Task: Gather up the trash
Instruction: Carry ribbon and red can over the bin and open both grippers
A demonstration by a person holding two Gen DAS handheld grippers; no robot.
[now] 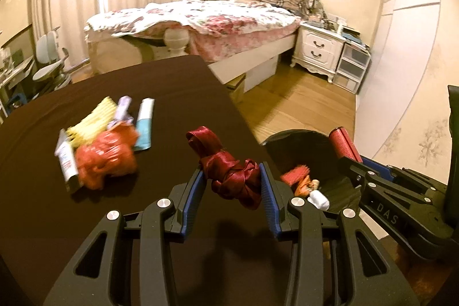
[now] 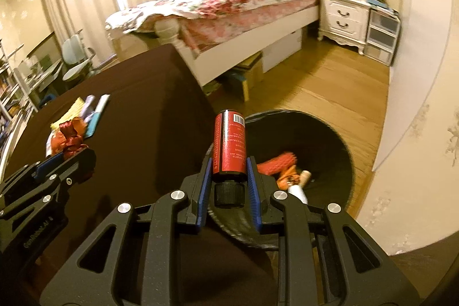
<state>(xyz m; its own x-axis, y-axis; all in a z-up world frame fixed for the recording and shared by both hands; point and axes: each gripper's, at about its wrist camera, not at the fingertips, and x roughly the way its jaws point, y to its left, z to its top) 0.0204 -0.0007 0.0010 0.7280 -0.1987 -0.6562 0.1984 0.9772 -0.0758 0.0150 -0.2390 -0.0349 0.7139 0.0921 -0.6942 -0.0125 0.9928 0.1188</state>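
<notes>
From the left wrist cam, the left gripper (image 1: pixel 233 185) is clamped on a knotted dark red satin ribbon (image 1: pixel 229 171), held above the near right part of the dark brown table (image 1: pixel 160 93). Left of it on the table sits a little heap of trash: a crumpled orange-red bag (image 1: pixel 106 155), a yellow ribbed piece (image 1: pixel 91 121), a white tube (image 1: pixel 66 159), a purple wrapper (image 1: pixel 122 109) and a white and teal packet (image 1: pixel 144 124). Off the table's right edge is the black bin (image 1: pixel 301 145) on the wood floor, with a few orange and white bits already inside, and the right gripper shows at the right side with a red can (image 1: pixel 342 145) in it. Over on the right wrist cam, the right gripper (image 2: pixel 229 179) is clenched on that red can (image 2: pixel 230 144), black cap (image 2: pixel 229 192) toward the camera, barcode end pointing away, hanging right at the near rim of the bin (image 2: pixel 338 139). The left gripper with the ribbon (image 2: pixel 71 141) is at the left edge, over the table (image 2: pixel 143 111).
</notes>
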